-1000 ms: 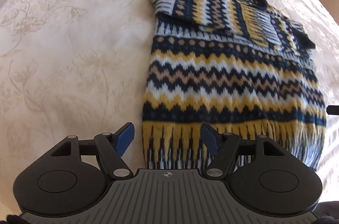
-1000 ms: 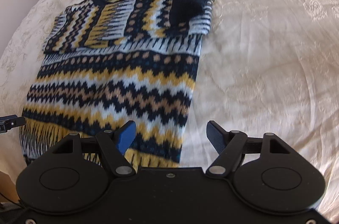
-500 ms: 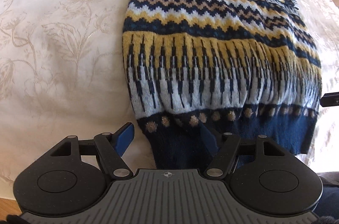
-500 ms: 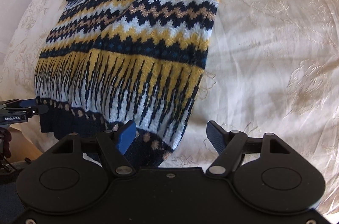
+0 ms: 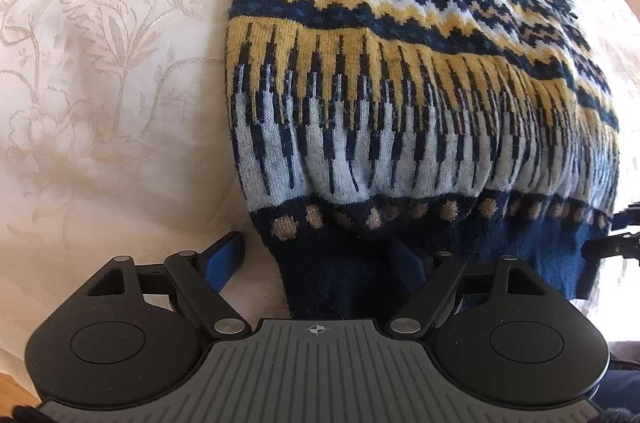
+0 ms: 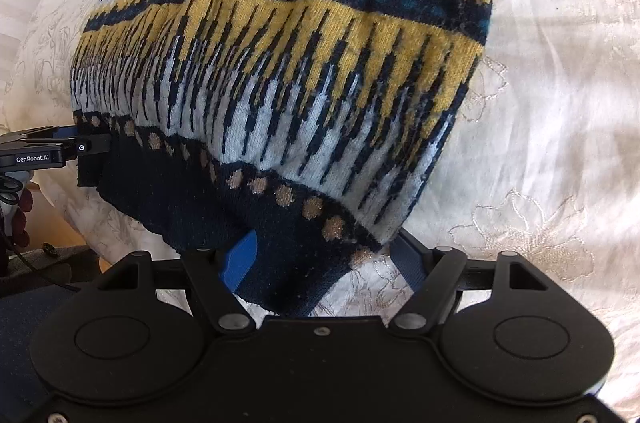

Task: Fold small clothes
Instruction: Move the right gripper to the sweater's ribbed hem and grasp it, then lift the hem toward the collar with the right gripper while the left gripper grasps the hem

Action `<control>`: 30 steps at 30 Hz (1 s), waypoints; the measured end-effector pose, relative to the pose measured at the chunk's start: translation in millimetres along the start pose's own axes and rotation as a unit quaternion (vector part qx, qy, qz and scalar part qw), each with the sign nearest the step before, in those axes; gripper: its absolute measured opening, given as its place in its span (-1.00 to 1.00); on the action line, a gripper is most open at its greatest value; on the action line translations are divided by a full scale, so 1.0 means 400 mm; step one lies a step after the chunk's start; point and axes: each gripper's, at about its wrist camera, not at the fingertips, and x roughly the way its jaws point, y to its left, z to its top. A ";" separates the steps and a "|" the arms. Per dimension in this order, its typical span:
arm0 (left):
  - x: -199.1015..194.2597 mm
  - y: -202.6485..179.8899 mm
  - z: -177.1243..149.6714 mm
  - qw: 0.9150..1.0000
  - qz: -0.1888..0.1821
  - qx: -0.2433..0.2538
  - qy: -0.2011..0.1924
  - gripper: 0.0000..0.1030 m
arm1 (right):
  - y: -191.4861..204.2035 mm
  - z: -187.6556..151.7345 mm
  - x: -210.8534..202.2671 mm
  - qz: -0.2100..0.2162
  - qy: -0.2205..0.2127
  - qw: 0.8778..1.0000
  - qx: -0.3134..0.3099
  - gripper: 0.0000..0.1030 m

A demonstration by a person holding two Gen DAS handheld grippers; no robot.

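Two tools, both spread wide: my left tool (image 5: 316, 259) and right tool (image 6: 324, 255) straddle the navy hem corners of the sweater (image 5: 400, 95) draped over the bed (image 5: 100, 83) edge. Pinching only one knit layer would skew the fold.

so the sweater (image 5: 400, 95) is all knit bands: navy hem with little tan dots, then pale blue and mustard yellow spikes split by dark stripes, then a navy strip with teal dots, then yellow, white and tan zigzags. bedspread (image 5: 100, 63) under it is cream with a beige floral print. my left claw (image 5: 316, 259) and right claw (image 6: 324, 259) are black with blue pads
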 end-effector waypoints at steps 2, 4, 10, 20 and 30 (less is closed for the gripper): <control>0.001 0.010 0.001 1.000 -0.004 -0.013 0.002 0.53 | -0.006 -0.001 -0.005 0.006 -0.002 1.000 0.005 0.48; -0.005 0.017 0.006 0.999 -0.005 -0.032 0.006 0.48 | -0.017 -0.001 -0.008 0.012 -0.004 1.000 0.013 0.19; -0.018 0.021 0.007 0.998 -0.035 -0.051 0.009 -0.28 | -0.045 -0.014 -0.020 0.029 -0.009 0.999 0.039 -0.67; -0.098 -0.001 0.004 0.996 -0.056 -0.064 -0.029 -0.81 | -0.048 -0.043 -0.113 0.068 -0.055 0.994 0.061 -0.79; -0.223 -0.014 0.079 0.989 -0.084 -0.070 -0.098 -0.82 | -0.047 -0.014 -0.225 0.103 -0.133 0.981 0.093 -0.79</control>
